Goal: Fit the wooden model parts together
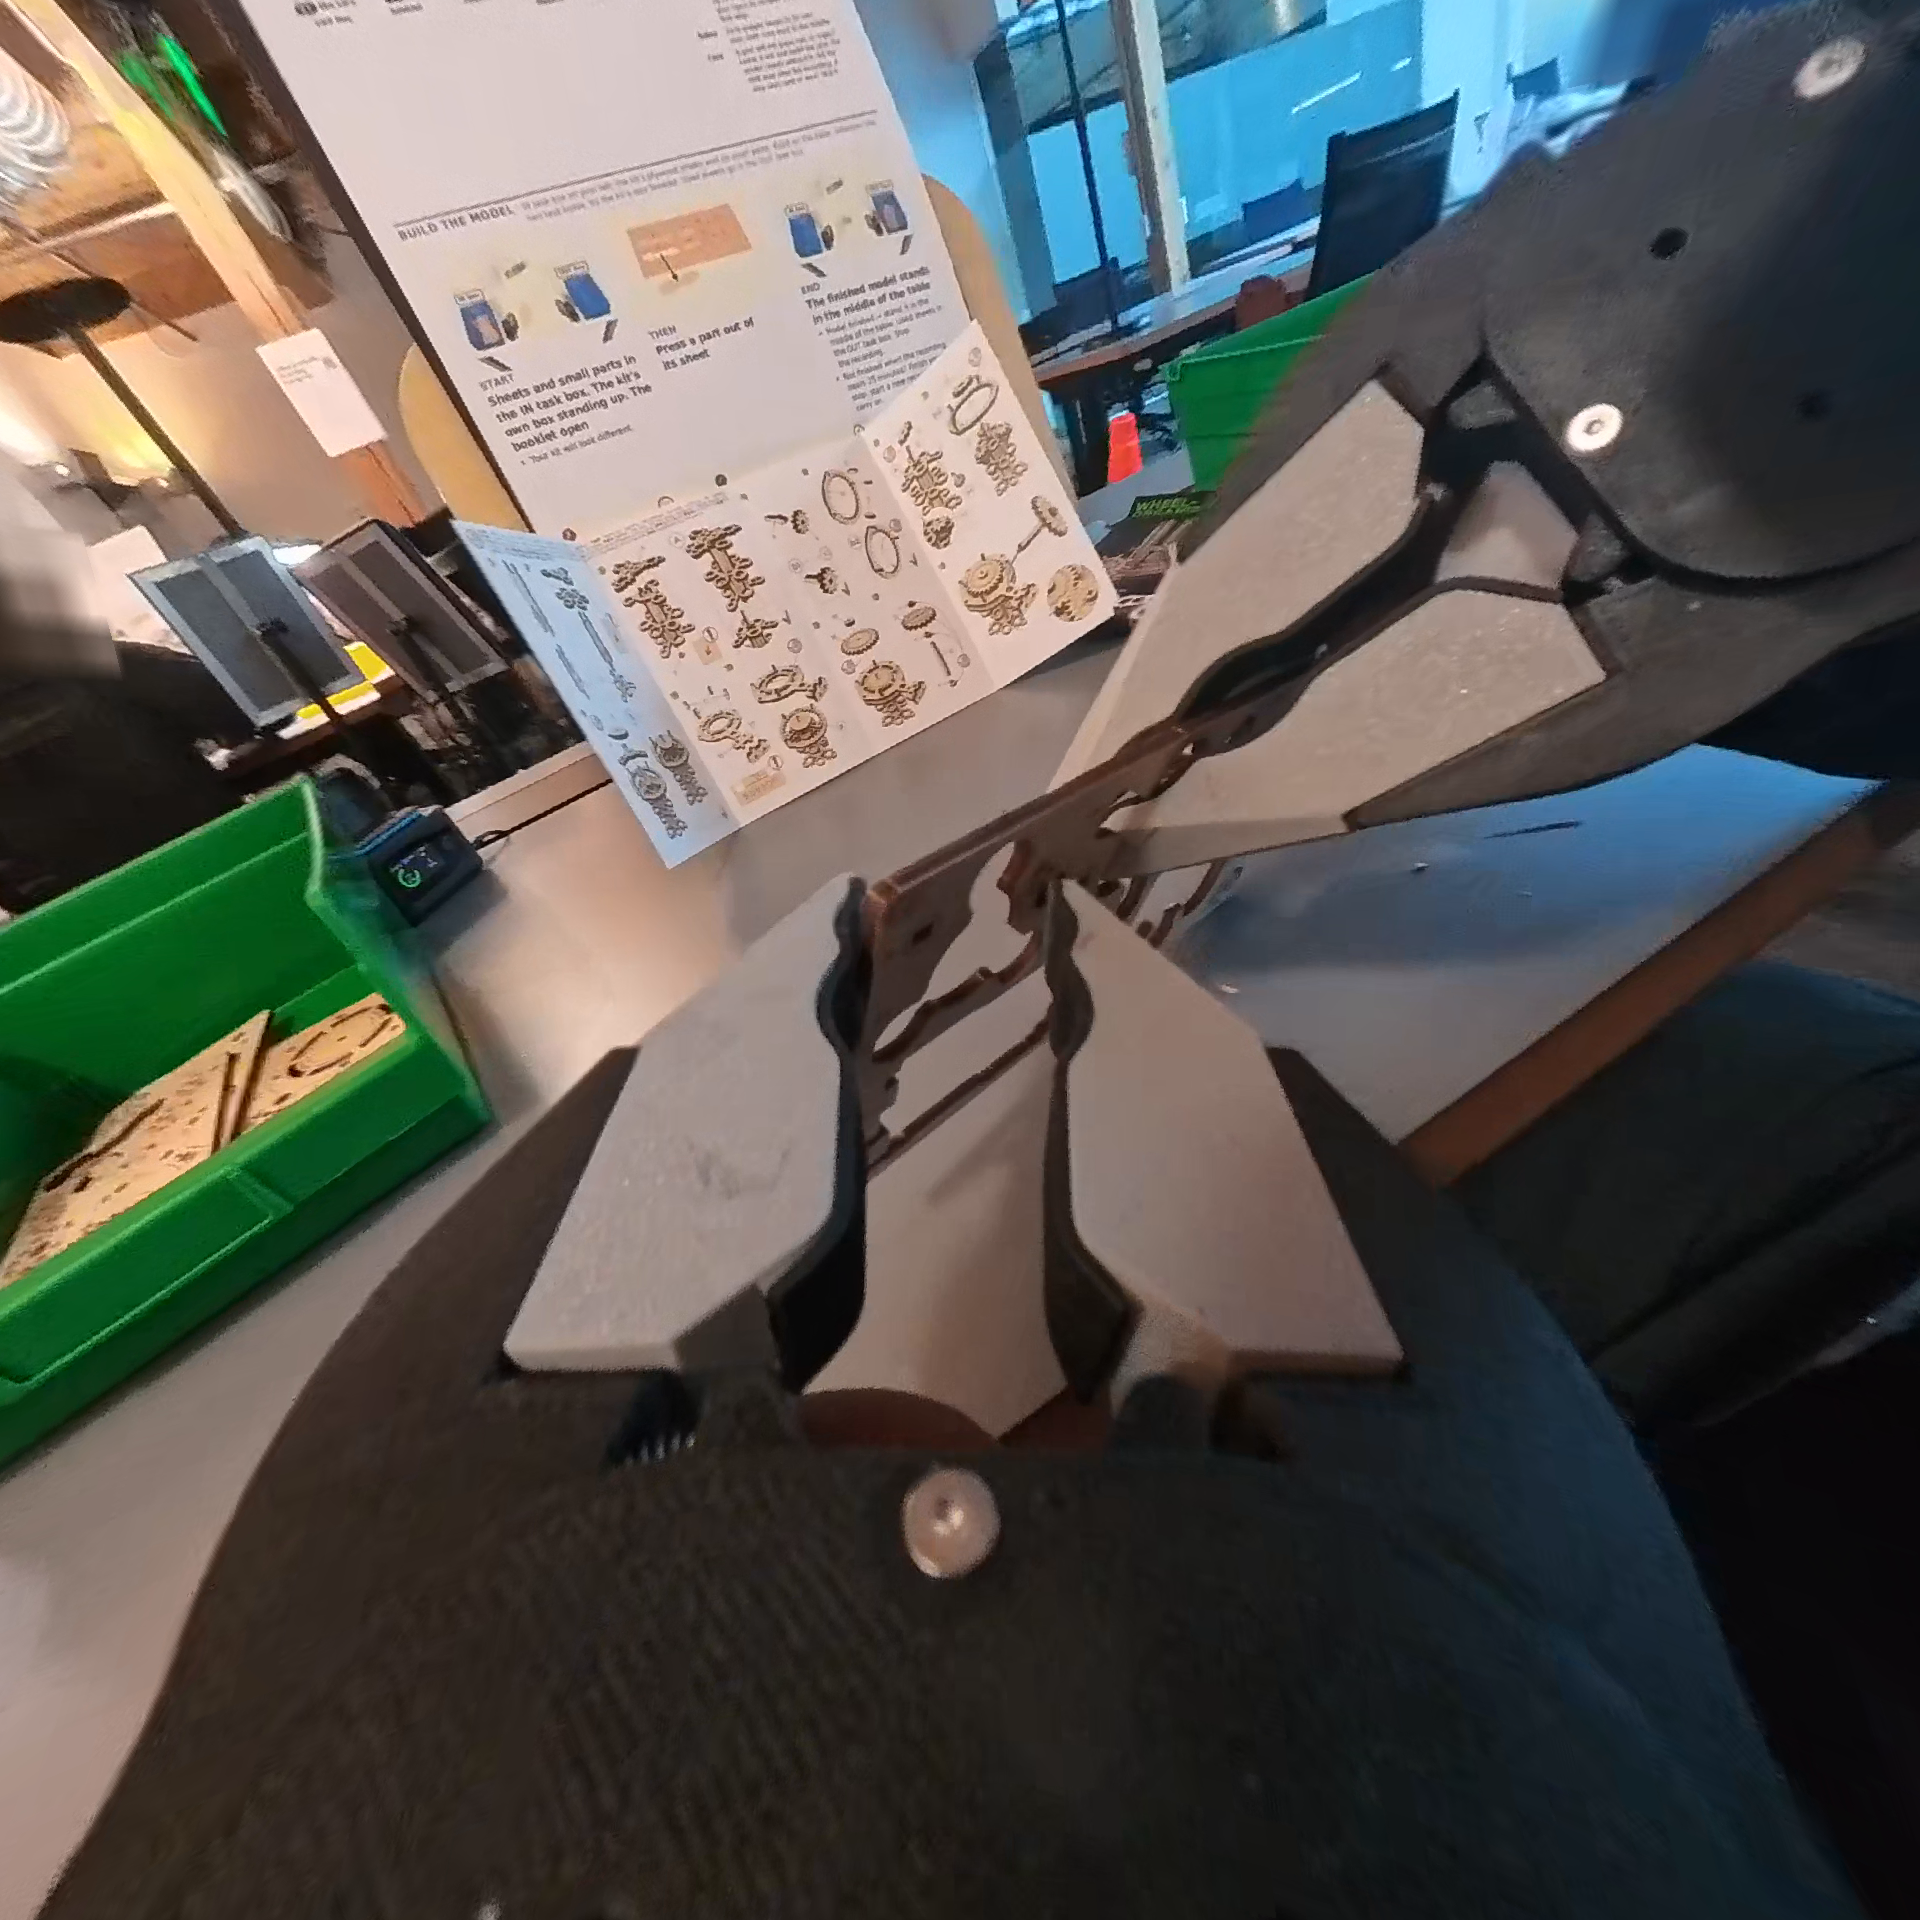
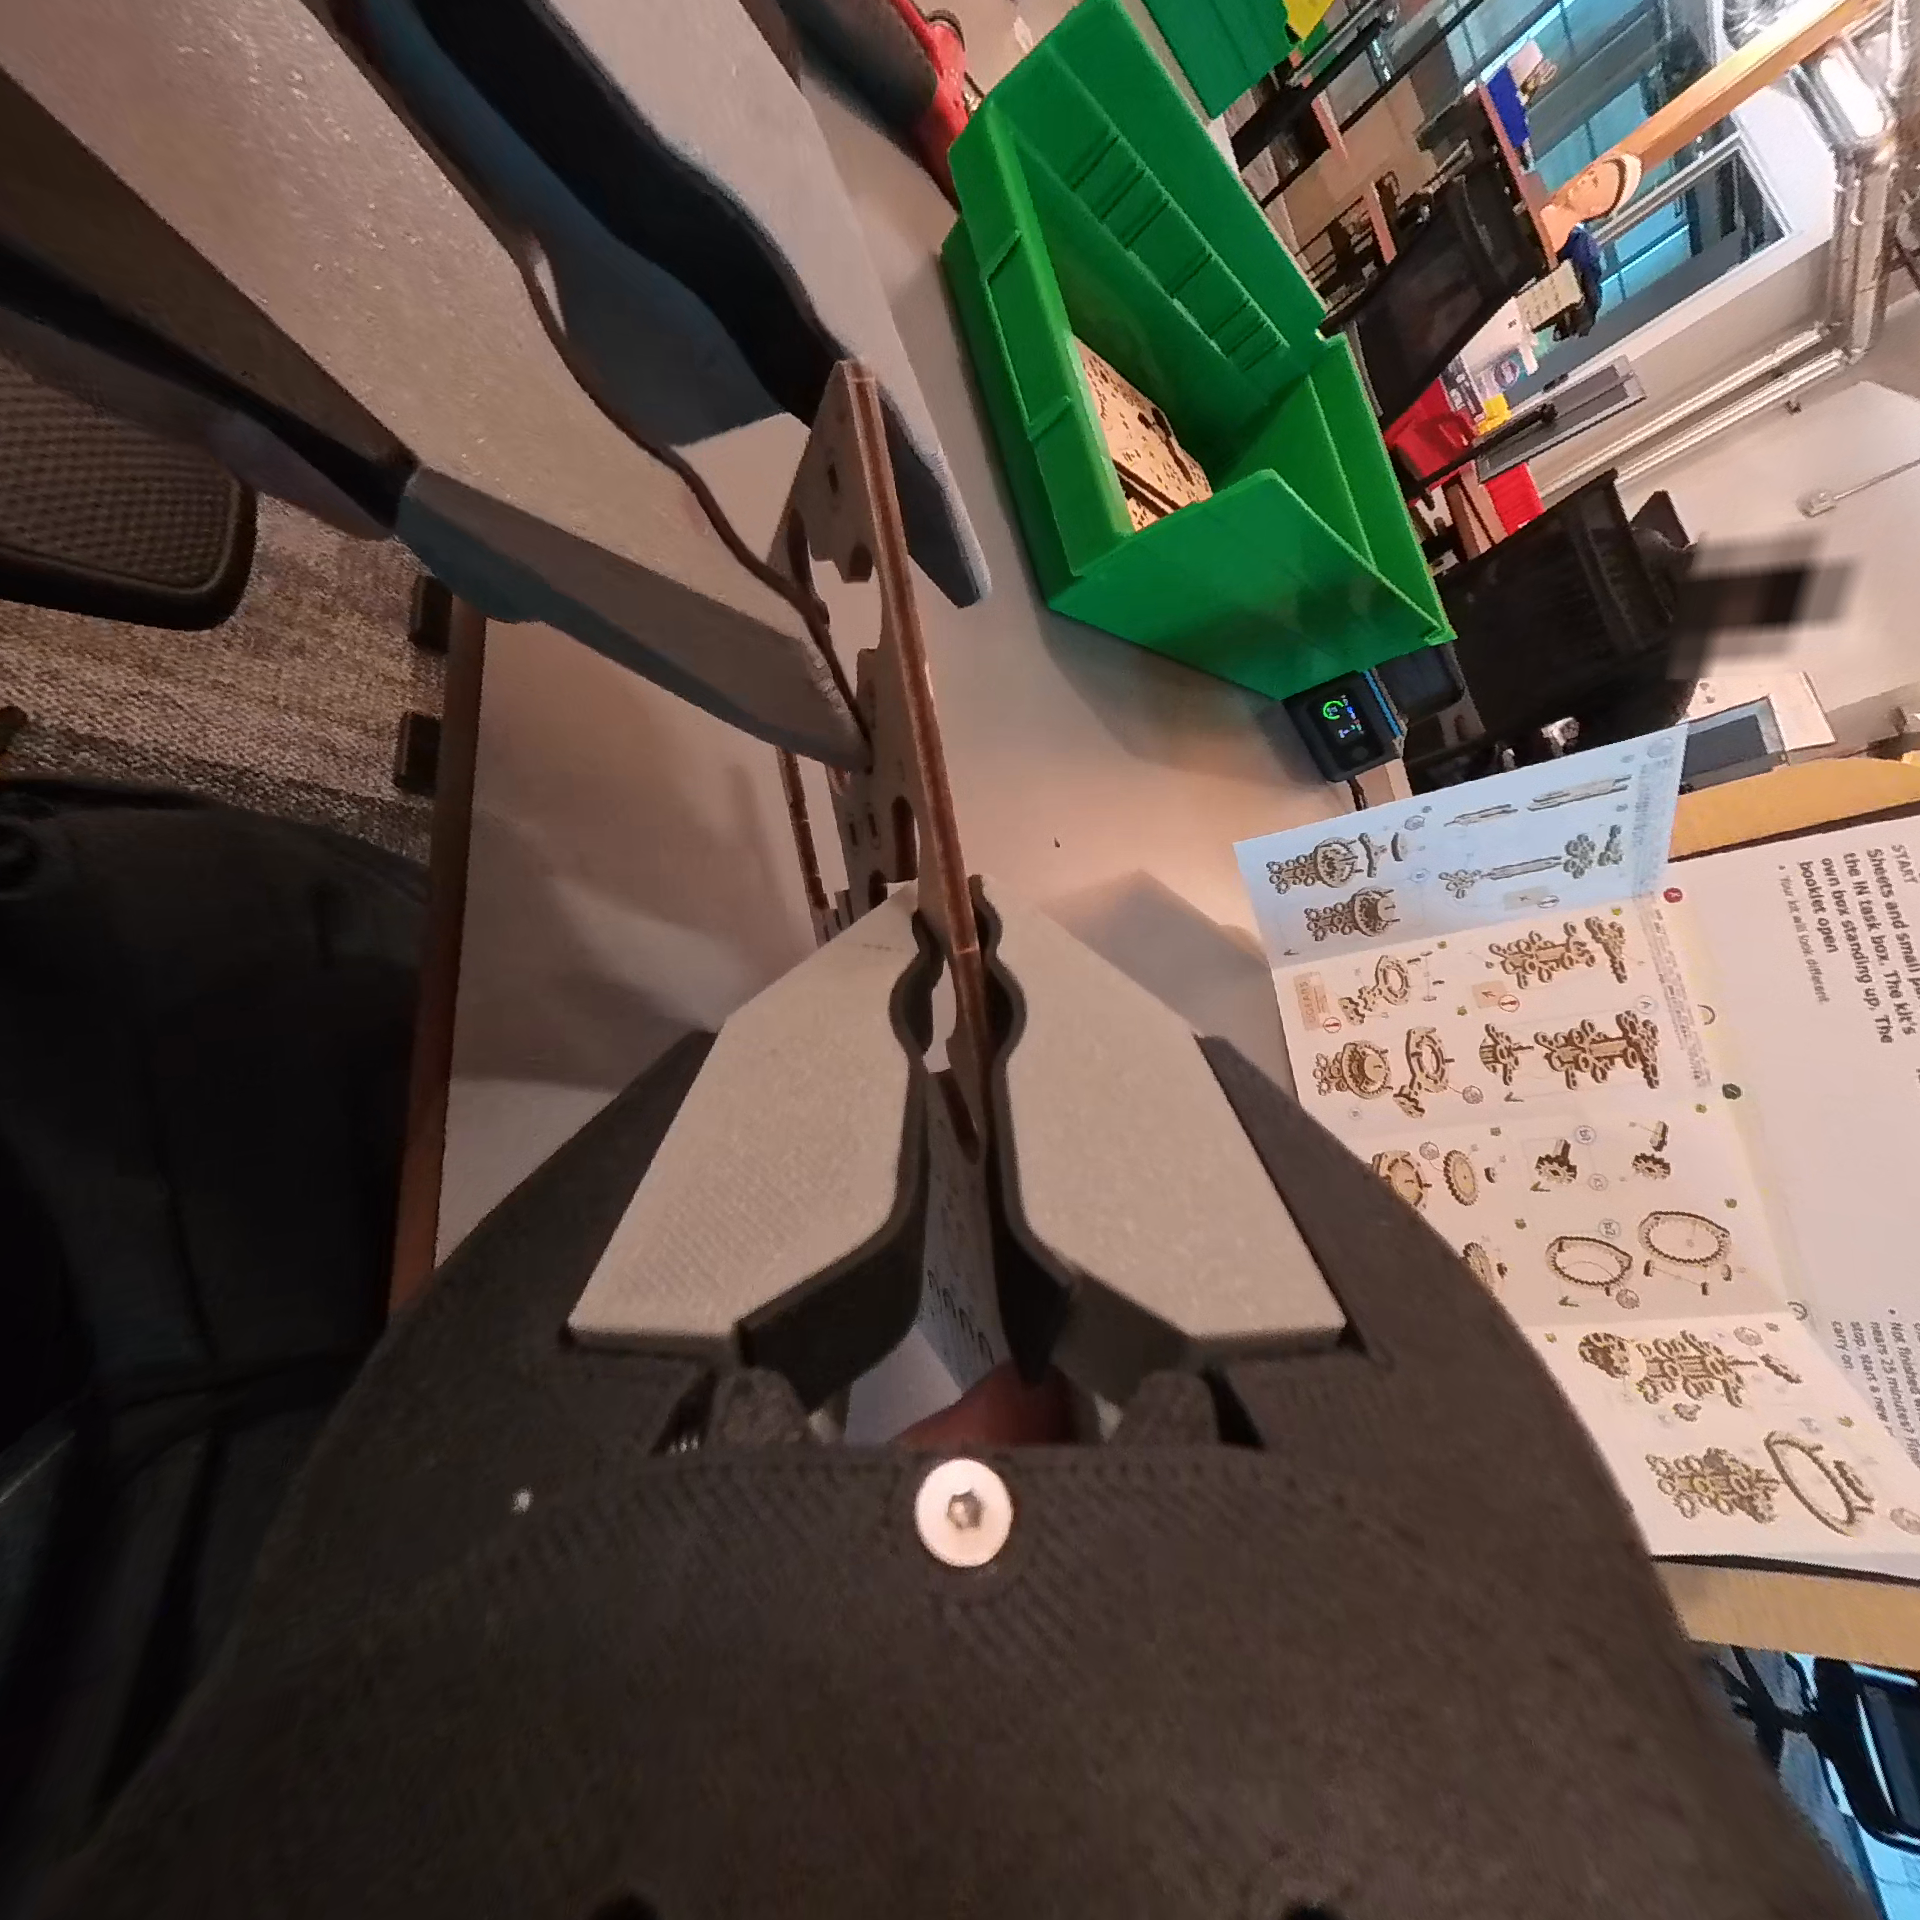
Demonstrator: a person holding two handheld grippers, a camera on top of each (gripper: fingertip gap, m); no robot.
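A thin brown wooden sheet (image 1: pixel 966 966) with cut-out shapes is held in the air between both grippers, above the grey table's (image 1: pixel 582 925) near edge. My left gripper (image 1: pixel 956 904) is shut on one end of it. My right gripper (image 1: pixel 1153 764) comes in from the upper right and is shut on the other end. In the right wrist view the sheet (image 2: pixel 894 665) shows edge-on, clamped at my right gripper (image 2: pixel 951 925). The left gripper (image 2: pixel 914 675) grips it farther along, one finger on each side.
A green bin (image 1: pixel 208 987) with more wooden sheets (image 1: pixel 156 1122) stands at the left; it also shows in the right wrist view (image 2: pixel 1247 582). An open instruction booklet (image 1: pixel 831 623) leans on a white board (image 1: pixel 623 260). A small black device (image 1: pixel 416 868) sits beside the bin. A second green bin (image 1: pixel 1247 405) stands behind. The grippers are tip to tip, or close to it.
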